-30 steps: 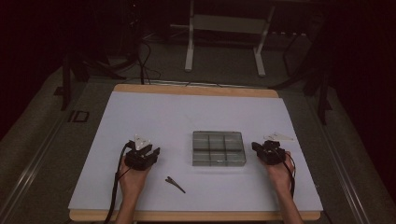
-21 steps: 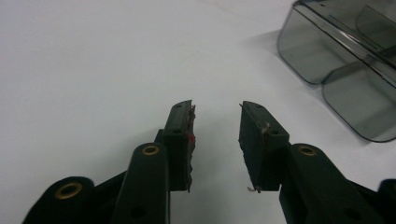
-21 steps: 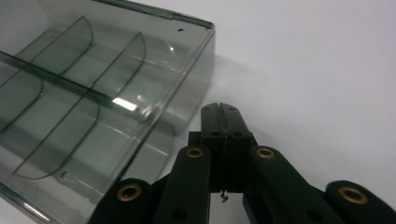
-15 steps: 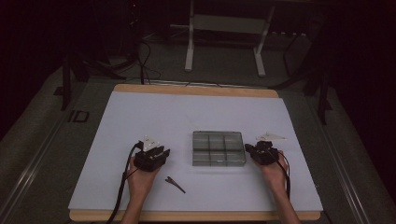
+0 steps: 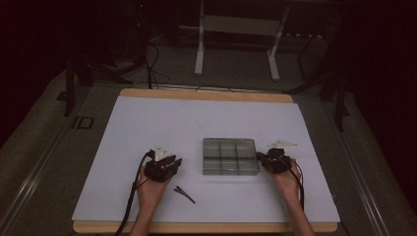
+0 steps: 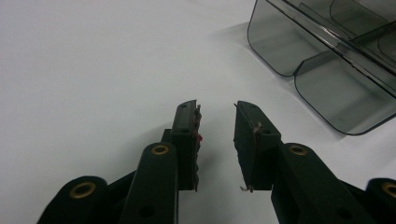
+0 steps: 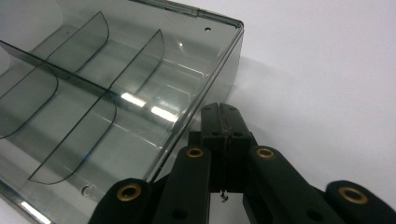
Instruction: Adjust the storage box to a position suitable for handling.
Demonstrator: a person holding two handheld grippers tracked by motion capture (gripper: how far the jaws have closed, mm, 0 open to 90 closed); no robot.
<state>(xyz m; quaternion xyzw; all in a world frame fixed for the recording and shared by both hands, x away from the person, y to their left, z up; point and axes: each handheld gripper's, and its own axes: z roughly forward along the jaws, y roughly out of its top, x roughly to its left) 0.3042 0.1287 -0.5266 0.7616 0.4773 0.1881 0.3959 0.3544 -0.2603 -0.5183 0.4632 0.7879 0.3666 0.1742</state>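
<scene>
So there's a smoky clear compartment box [image 5: 230, 156] sitting a bit toward the near right part of the white worktop [image 5: 147, 118], lid off or open, six compartments in a grid as far as the high view shows. The right gripper [image 5: 272, 160] is parked just beside the box's right wall, and in the right gripper view its jaws are pressed flat together with nothing between them, tips right up against the box's side wall [image 7: 205, 93], whether actually touching it is hard to say. The left gripper [image 5: 164, 164] is off to the left of the box, well apart from it, held low over bare worktop; its jaws stand parted with only white surface in the gap, and the box's rounded corner [image 6: 322, 56] shows up at the upper right of its view. A small dark hair clip [image 5: 184, 193] lies on the worktop near the front edge, just right of the left hand [image 5: 150, 189].
</scene>
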